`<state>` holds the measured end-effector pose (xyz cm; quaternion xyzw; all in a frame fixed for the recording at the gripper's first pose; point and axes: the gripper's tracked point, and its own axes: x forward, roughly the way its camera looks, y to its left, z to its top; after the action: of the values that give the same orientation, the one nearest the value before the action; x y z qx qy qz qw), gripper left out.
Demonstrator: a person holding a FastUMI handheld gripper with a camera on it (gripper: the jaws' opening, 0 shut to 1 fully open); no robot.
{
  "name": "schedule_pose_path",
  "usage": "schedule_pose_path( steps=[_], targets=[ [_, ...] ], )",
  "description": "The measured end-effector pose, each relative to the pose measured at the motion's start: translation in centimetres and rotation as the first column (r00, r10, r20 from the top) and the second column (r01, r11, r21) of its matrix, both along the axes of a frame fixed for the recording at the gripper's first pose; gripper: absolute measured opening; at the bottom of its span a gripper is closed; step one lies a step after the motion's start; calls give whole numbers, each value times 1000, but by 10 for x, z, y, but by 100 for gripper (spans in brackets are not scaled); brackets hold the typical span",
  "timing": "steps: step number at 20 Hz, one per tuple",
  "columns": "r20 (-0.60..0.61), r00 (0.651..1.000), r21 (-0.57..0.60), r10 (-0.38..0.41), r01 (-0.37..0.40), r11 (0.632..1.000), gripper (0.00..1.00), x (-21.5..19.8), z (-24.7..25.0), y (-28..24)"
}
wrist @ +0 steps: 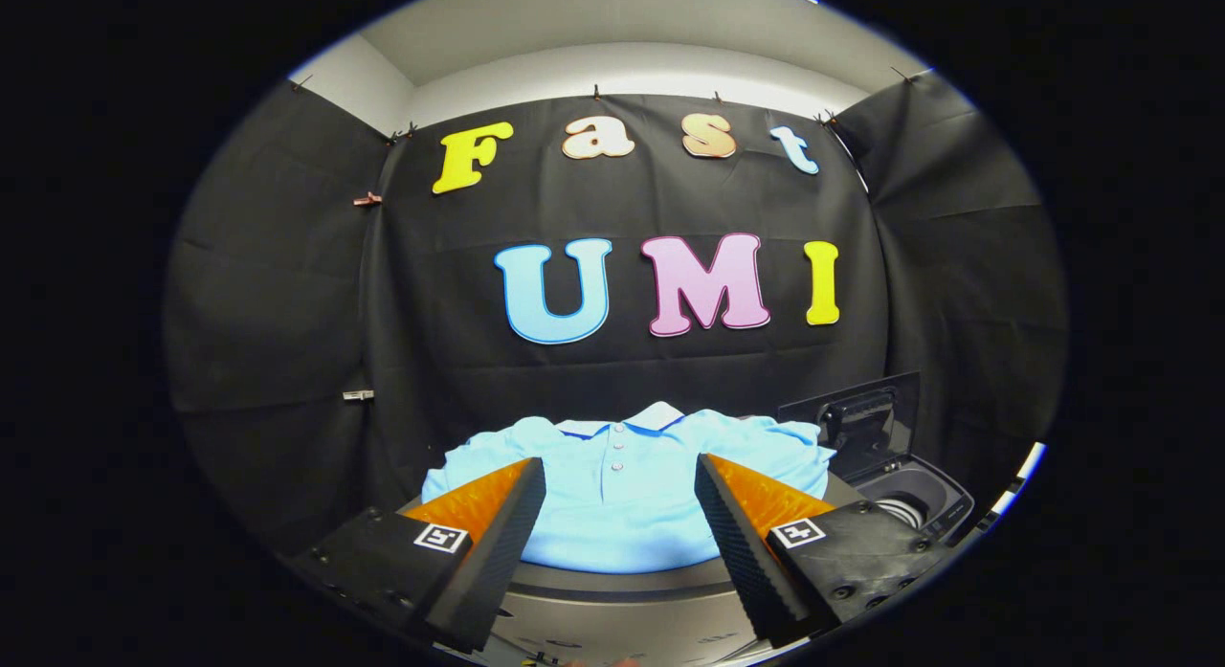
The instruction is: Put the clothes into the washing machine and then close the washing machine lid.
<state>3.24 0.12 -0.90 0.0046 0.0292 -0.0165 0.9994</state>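
Note:
A light blue polo shirt (622,485) lies spread flat on a grey table (612,590), collar and buttons facing up, just ahead of my fingers. My gripper (620,476) is open, its two fingers wide apart above the near part of the shirt, with nothing between them. To the right of the shirt sits a small dark washing machine (919,500) with its lid (857,413) standing open and the drum opening visible below it.
Black cloth walls close the booth behind and on both sides of the table. The table's near edge runs just below my fingers. A strip of lighter floor or frame (1019,480) shows beyond the machine at the right.

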Motion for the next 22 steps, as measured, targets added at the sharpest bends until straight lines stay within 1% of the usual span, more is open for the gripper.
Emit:
schedule_pose_path(
  steps=[3, 8, 10, 12, 14, 17, 19, 21, 22],
  targets=[
    [-56, 998, 7, -30, 30, 1000, 99, 28, 0, -9],
    [-165, 985, 36, -49, 55, 998, 99, 75, -1, -13],
    [-220, 974, 41, -47, 58, 998, 99, 93, -7, -14],
    [-296, 954, 44, -43, 59, 997, 99, 107, -19, -13],
    [-374, 926, 36, -41, 59, 998, 99, 119, -32, -13],
    [-491, 870, 8, -48, 60, 998, 100, 135, -57, -12],
    [-564, 825, -3, -44, 51, 999, 100, 143, -71, -9],
    [-633, 774, -9, -33, 35, 999, 100, 142, -87, -8],
    [-660, 750, -20, -40, 36, 999, 100, 141, -94, -9]
  ],
)
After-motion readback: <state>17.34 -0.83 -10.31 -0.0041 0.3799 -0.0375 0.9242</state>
